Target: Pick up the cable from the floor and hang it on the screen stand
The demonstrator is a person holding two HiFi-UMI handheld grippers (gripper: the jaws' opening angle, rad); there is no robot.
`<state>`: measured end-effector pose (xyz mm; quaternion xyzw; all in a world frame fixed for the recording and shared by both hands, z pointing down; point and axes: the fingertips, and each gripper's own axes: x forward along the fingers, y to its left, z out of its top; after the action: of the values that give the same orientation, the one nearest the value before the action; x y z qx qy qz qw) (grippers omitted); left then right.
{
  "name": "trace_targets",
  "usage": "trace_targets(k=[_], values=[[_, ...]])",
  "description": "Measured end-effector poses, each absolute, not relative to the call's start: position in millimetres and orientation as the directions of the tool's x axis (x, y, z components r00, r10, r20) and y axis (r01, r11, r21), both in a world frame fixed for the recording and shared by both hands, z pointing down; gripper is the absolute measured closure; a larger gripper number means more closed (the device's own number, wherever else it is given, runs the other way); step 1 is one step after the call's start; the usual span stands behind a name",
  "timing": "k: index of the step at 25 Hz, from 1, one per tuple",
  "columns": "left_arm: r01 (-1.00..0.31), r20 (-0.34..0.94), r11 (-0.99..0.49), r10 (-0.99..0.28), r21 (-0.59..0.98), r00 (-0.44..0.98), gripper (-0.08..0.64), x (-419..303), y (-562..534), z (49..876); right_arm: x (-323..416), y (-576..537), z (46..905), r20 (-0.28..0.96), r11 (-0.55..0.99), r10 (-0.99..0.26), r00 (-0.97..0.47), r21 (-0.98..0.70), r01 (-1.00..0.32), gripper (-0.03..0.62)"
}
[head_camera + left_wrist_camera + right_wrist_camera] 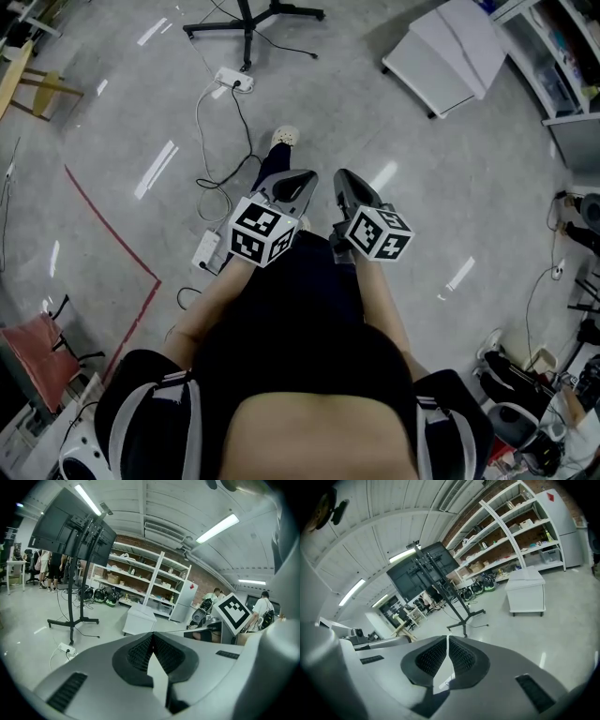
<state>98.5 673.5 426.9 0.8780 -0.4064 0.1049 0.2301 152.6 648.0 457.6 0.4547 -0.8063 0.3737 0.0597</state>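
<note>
A thin cable (214,148) lies in loops on the grey floor, between a white power strip (233,82) and a second strip (207,249). The screen stand's black base (247,19) is at the top of the head view. In the left gripper view the stand's post (72,603) carries a dark screen (70,529), with the power strip (65,649) on the floor by it. My left gripper (302,178) (152,635) is shut and holds nothing. My right gripper (343,178) (447,637) is beside it, also shut and bare, with the stand (452,603) ahead of it. Both hang well above the cable.
A white cabinet (441,52) (138,619) (526,591) stands on the floor right of the stand. Shelving (140,581) lines the brick wall. Red tape (112,225) marks the floor at left, with a red chair (37,349) near it. People (47,566) stand at the far left.
</note>
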Motion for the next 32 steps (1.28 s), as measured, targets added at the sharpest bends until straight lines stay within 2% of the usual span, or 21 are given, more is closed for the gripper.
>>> trace_targets(k=[11,22,32], values=[[-0.732,0.371,-0.588,-0.631,0.344,0.681,0.552,100.3,606.9,433.1,146.4,592.0,462.0,0.456,0.294,-0.683,-0.571,-0.544,-0.786,0.568],[-0.727,0.366,-0.591,-0.628,0.35,0.687,0.552,77.6,483.7,418.0,136.9,471.6,445.6,0.459,0.269,-0.702,-0.544,-0.537,-0.8,0.568],[-0.723,0.358,-0.588,-0.629,0.363,0.69,0.552,44.4,383.4,411.6,99.6,377.7,434.2,0.463,0.285,-0.694,-0.552,-0.527,-0.8,0.567]])
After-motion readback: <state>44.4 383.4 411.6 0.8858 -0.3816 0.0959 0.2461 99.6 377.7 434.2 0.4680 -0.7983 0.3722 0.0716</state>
